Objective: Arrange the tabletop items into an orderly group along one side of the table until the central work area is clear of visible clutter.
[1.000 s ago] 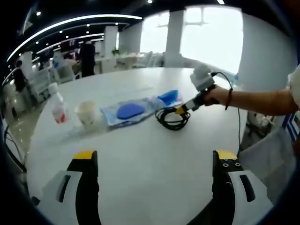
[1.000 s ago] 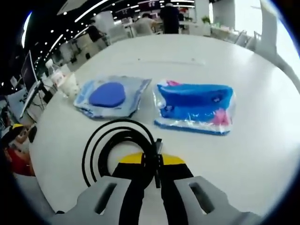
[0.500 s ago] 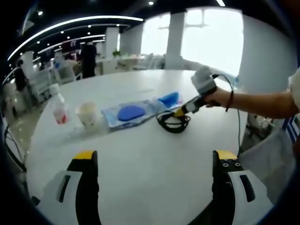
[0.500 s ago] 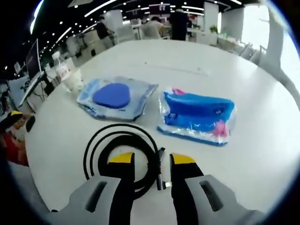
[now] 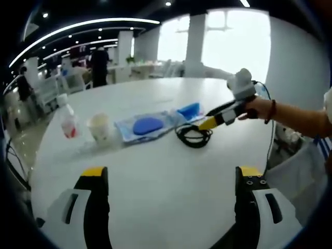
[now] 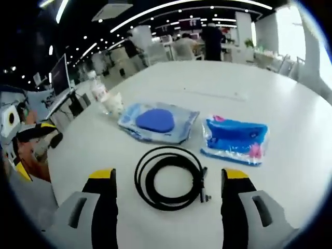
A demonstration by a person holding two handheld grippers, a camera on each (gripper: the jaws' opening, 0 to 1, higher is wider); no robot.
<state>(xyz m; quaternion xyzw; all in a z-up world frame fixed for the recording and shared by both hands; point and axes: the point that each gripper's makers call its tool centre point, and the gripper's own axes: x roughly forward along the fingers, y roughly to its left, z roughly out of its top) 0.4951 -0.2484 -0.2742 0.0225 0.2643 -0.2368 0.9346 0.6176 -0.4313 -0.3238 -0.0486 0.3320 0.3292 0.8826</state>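
Right gripper (image 6: 168, 179) hangs with jaws spread wide and empty over the coiled black cable (image 6: 170, 177), which lies loose on the white round table (image 6: 270, 104); just beyond the cable sit a clear pouch with a blue pad (image 6: 158, 121) and, beside it, a blue-and-pink packet (image 6: 236, 139), with a paper cup (image 6: 113, 102) and small bottle (image 6: 97, 89) farther off past the pouch. Left gripper (image 5: 171, 174) also wide and empty, well back from the cable over bare tabletop. Risk, as I judge it: the cable is springy, so a nudge could uncoil it toward the centre or push the packet out of line.
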